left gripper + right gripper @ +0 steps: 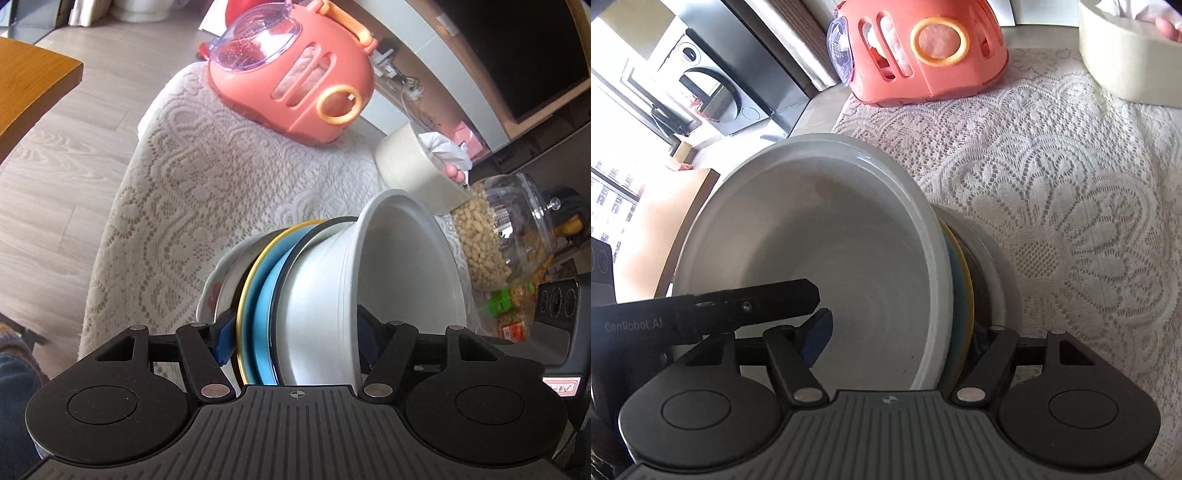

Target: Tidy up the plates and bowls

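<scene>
Stack of plates and bowls, tipped on edge over the lace-covered counter. Left gripper and right gripper fingers both clamped across the stack, white bowl outermost.

The desk is covered by a white lace tablecloth that hangs over its edge toward the wooden floor. On the cloth, toward 12 o'clock in the left wrist view, sits a coral-pink plastic carrier with a clear dome and an orange ring. At 2 o'clock stands a cream round container, and just beside it, at 3 o'clock, a clear jar of peanuts.
</scene>
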Demonstrator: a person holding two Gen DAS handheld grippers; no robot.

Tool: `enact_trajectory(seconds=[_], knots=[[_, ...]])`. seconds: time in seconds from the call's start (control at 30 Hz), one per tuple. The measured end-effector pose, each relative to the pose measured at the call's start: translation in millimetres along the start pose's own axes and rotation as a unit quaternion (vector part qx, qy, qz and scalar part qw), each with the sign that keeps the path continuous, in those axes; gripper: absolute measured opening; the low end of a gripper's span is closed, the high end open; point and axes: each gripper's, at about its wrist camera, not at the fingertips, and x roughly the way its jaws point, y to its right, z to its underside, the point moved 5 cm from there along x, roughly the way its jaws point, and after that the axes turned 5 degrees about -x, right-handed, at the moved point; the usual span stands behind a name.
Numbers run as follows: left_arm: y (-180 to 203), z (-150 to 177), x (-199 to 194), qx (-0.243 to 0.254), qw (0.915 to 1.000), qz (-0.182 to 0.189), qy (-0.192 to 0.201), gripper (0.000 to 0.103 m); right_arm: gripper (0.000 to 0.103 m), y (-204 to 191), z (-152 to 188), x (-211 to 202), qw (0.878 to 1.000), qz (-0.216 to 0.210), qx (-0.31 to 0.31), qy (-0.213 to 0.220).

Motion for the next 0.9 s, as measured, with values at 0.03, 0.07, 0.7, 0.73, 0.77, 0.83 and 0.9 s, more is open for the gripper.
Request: enact_trajectory(seconds=[0.03,0.07,0.7,0.73,0.77,0.83,0.9], knots=[[0,0,1,-0.001,1.0000,0.000,-0.001,0.068,0.074,-1,2,0,1.000,0.006,-0.005,0.001],[0,0,1,-0.002,1.0000,0.001,-0.003,0.067,0.075,-4,4,-1,1.000,0.014,-0.009,0.002],[3,-10,-28,-0.003,0.9969,0.061,0.050,0.064,0.080,13,0,-47,0.998,0.001,0.036,0.045],[3,-10,-29,-0.004,0.9968,0.058,0.055,0.064,0.080,12,-2,-52,0.998,0.004,0.034,0.052],[1,-12,-30,-0.007,0.9969,0.052,0.058,0.064,0.080,11,-3,-56,0.998,0.004,0.030,0.058],[-4,-13,-28,-0.019,0.9972,0.043,0.058,0.064,0.080,9,-3,-58,0.998,0.008,0.026,0.061],[-7,-16,-31,-0.028,0.9962,0.053,0.063,0.063,0.080,9,1,-55,0.998,0.014,0.024,0.058]])
